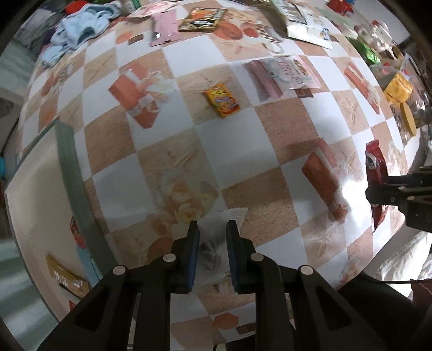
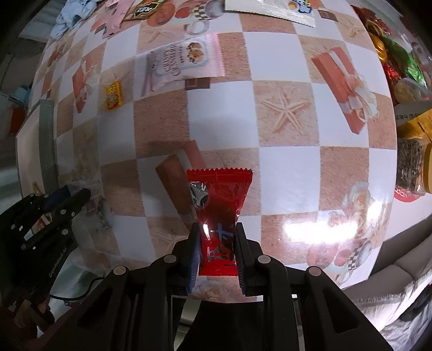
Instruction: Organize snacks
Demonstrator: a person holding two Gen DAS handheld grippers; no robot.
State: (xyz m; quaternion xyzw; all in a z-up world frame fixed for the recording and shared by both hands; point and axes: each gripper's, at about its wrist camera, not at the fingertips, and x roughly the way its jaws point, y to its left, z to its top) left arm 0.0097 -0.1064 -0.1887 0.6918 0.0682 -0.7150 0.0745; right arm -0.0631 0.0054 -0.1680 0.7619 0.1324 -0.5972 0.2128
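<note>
My left gripper (image 1: pixel 212 229) is shut on a clear-and-white snack packet (image 1: pixel 216 243), held just above the checkered tablecloth. My right gripper (image 2: pixel 217 232) is shut on a red snack packet (image 2: pixel 220 199), which also shows in the left wrist view (image 1: pixel 375 172) at the right edge. A small yellow snack packet (image 1: pixel 222 100) lies on the table ahead; it shows in the right wrist view (image 2: pixel 113 95) too. A pink-and-white "Crispy" cookie bag (image 2: pixel 183 58) lies farther back, seen also in the left wrist view (image 1: pixel 286 73).
A white tray with a grey-green rim (image 1: pixel 70 172) at the left holds a brown packet (image 1: pixel 67 278). More snack bags (image 1: pixel 202 19) and blue cloth (image 1: pixel 81 29) lie at the far edge. A pile of snacks (image 2: pixel 405 81) sits at the right.
</note>
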